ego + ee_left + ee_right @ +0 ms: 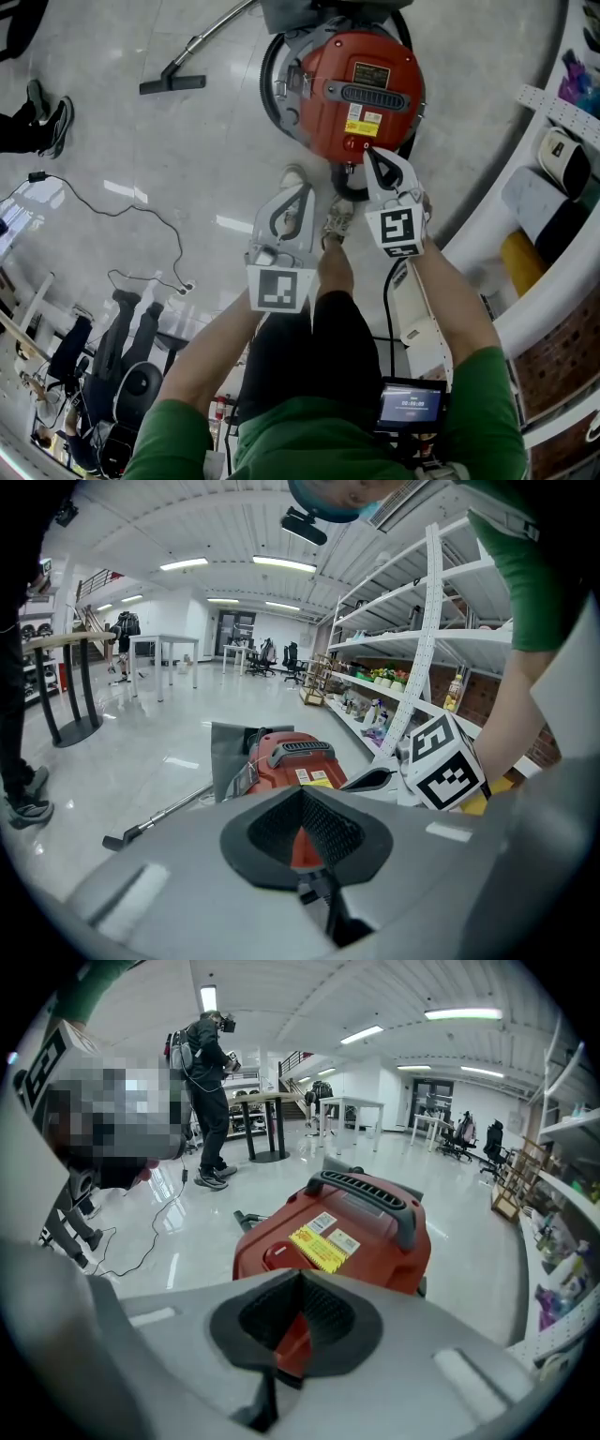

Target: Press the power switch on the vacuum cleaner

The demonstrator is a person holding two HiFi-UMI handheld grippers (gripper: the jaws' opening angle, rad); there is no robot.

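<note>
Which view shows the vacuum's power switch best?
Right gripper view: the power switch sits close and unblocked on the vacuum cleaner, beside the yellow label. Head view shows it small, near the right gripper. Left gripper view hides it.

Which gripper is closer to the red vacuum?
The right gripper: its tip is at the vacuum; the left gripper is short of it, over the floor.

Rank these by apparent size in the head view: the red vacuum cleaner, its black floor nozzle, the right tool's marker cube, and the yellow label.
1. red vacuum cleaner
2. right tool's marker cube, helped by being nearer the camera
3. black floor nozzle
4. yellow label
</note>
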